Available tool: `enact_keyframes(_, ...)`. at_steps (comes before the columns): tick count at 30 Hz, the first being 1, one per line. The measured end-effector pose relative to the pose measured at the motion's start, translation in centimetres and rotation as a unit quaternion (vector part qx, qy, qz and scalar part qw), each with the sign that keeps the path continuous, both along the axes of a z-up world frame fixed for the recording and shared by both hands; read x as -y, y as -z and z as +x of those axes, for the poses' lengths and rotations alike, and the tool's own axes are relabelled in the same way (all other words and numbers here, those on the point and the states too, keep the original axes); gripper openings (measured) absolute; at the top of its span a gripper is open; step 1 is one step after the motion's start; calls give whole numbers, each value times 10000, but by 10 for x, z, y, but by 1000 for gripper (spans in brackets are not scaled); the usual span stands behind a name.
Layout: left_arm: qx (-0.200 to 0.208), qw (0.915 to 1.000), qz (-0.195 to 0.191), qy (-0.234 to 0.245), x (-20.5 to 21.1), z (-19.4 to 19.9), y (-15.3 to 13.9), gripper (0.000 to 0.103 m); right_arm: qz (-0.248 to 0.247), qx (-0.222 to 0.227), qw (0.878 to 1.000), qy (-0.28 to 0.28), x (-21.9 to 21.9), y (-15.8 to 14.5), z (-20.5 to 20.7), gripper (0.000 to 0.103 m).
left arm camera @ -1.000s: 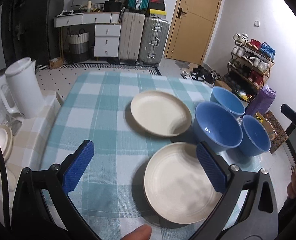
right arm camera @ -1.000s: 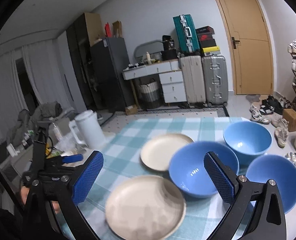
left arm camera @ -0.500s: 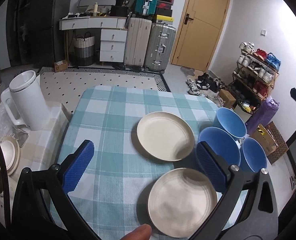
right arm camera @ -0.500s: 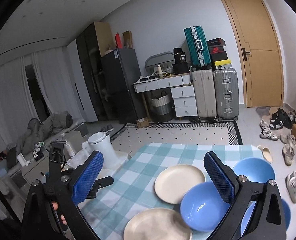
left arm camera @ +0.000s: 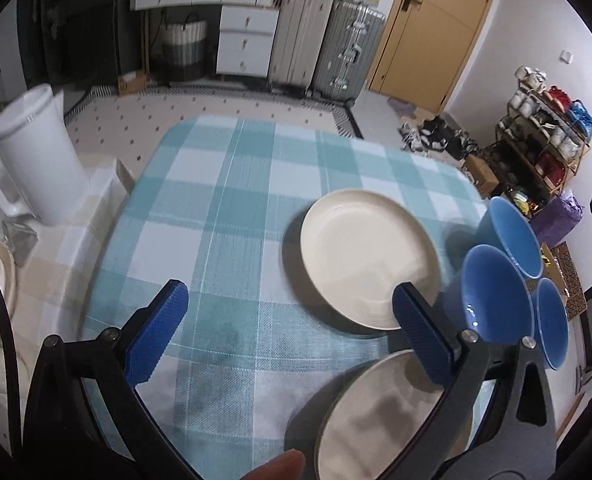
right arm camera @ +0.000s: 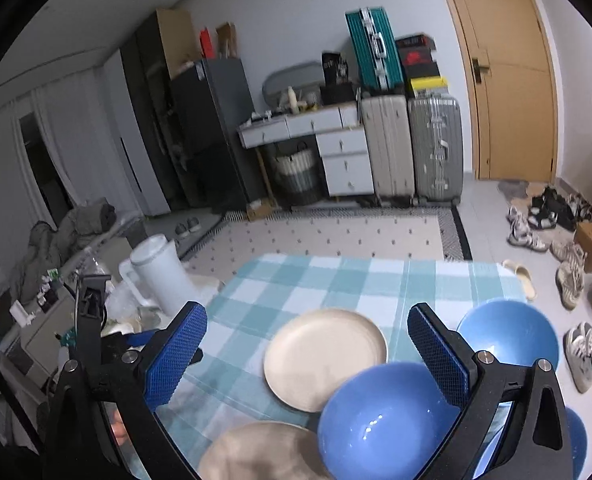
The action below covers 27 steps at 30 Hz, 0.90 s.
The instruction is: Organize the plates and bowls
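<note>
Left wrist view showed the left gripper with its jaws spread wide and nothing between them, hovering above the checked tablecloth. Ahead of the right-hand jaw lay the far cream plate, flat on the cloth. Below that same jaw, closer to the camera, lay the near cream plate, partly hidden behind the finger. To the right of the right-hand jaw stood three blue bowls close together: the middle bowl, the far bowl beyond it, and the near bowl at the cloth's edge. Well to the left of the left-hand jaw stood a white jug.

Right wrist view showed the right gripper likewise wide open and empty. Between its jaws, ahead of the tips, lay the far cream plate. The middle bowl sat between the jaws nearer the camera, under the right-hand one. The far bowl lay just right of the right-hand jaw. The near cream plate sat low between the jaws, blurred.
</note>
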<state>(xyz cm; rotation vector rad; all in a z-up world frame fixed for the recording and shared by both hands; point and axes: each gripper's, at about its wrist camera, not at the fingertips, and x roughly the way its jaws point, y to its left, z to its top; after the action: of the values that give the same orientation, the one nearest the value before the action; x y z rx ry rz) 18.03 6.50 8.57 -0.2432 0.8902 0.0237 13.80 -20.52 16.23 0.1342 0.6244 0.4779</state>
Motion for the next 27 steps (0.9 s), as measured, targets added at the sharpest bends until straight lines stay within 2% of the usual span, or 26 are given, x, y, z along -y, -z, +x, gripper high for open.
enact_keyframes(8, -334, 9994, -100, -68, -3, 36, 44, 100, -279, -416, 9987, 11, -3, 46, 41, 102)
enact_keyframes(13, -500, 9985, -194, -67, 3, 60, 70, 97, -411, -566, 9975, 23, -3, 63, 57, 102)
enact_keyframes(20, -787, 9969, -20, -28, 17, 88, 104, 78, -737, -767, 9943, -29, -10, 87, 78, 102)
enact_keyframes(25, -977, 9951, 112, -3, 21, 99, 123, 57, -954, -943, 9910, -11, -15, 101, 90, 102)
enact_keyframes(27, -964, 9953, 87, 44, 21, 100, 127, 56, -1049, -1037, 9891, -26, -18, 109, 95, 102)
